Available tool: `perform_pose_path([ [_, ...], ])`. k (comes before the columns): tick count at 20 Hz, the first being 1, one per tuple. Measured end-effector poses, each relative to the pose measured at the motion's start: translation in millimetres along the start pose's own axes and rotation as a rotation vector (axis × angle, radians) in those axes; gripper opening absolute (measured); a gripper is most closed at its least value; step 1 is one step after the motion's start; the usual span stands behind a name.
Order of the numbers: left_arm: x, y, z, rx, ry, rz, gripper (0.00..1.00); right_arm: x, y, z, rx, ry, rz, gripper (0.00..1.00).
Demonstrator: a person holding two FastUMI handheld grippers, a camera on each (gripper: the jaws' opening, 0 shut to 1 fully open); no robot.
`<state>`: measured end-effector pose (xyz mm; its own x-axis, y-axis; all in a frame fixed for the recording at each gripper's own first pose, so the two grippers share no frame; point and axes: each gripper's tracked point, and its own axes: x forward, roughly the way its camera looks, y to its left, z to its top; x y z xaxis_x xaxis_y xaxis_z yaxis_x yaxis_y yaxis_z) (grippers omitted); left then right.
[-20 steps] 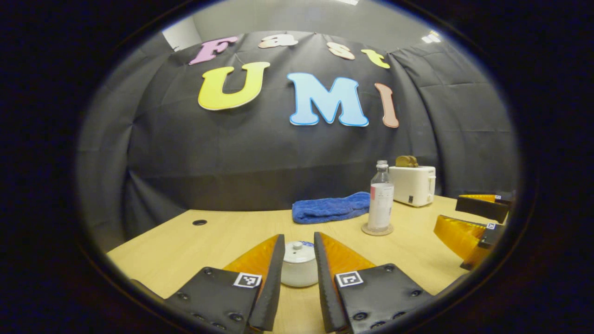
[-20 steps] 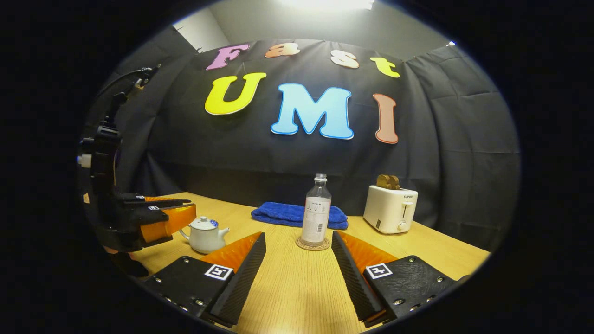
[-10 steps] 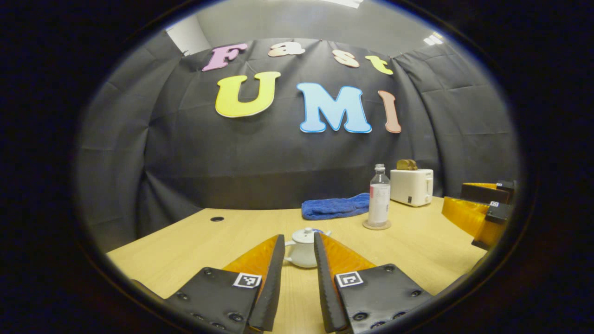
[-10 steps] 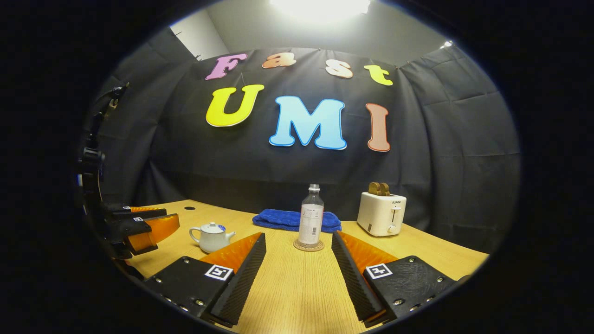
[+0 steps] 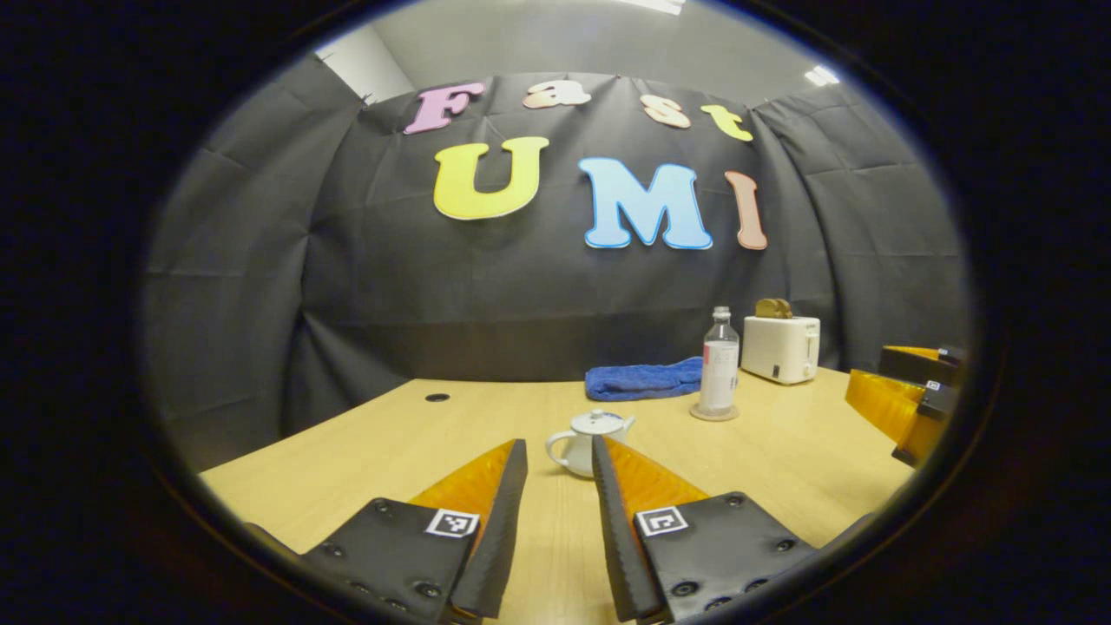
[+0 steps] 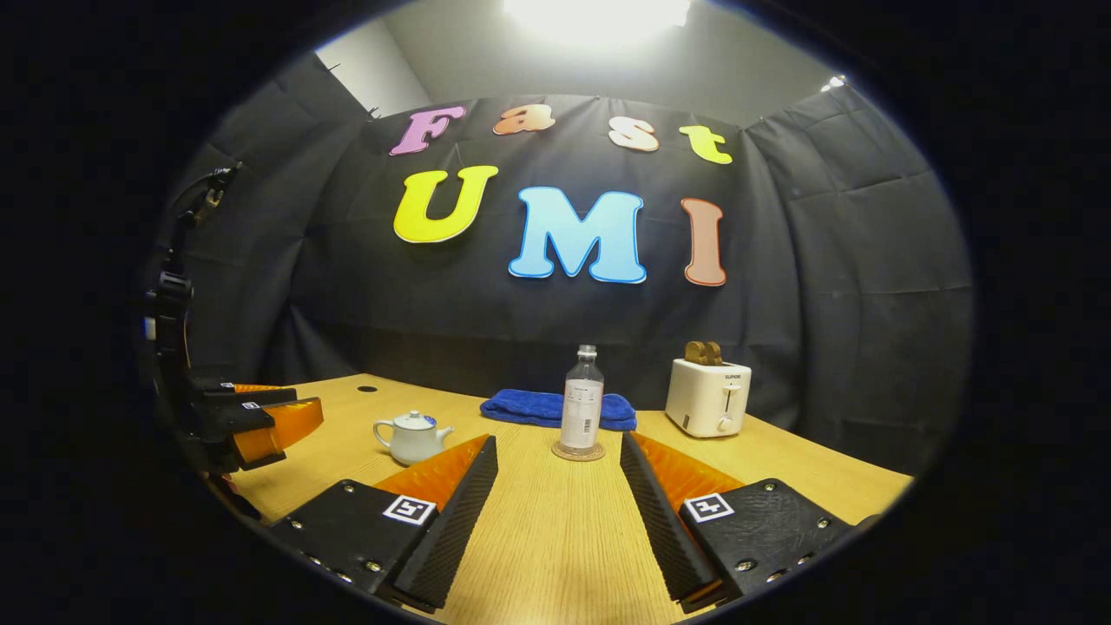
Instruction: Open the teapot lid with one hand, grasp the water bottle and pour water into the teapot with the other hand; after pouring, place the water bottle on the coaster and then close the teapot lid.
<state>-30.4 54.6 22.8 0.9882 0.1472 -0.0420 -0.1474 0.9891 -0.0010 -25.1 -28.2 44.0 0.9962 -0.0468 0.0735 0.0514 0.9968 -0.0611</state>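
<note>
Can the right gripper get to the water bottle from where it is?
Probably yes. The right gripper is open, with the water bottle upright on its coaster straight ahead, and bare table between them. The teapot sits off to the side.

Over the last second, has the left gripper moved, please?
Yes. In the right gripper view the left gripper has backed off from the teapot; a stretch of table now separates them.

Looks like a staged recording booth, not a real kitchen — black cloth wall (image 6: 825, 286) draped around a light wooden table (image 6: 555, 538) with a cable hole. Household props sit on it — a white toaster (image 6: 708, 398), a blue towel (image 6: 538, 408), a small teapot (image 6: 411, 437).
</note>
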Motion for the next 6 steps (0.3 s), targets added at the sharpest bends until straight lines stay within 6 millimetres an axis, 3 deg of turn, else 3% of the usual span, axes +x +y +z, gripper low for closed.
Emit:
perform_pose_path([
  [6, -9, -15, 3, 0.004, -0.003, -0.034, 0.96, -7, -9, -6, -0.022, 0.005, -0.019, 0.89],
])
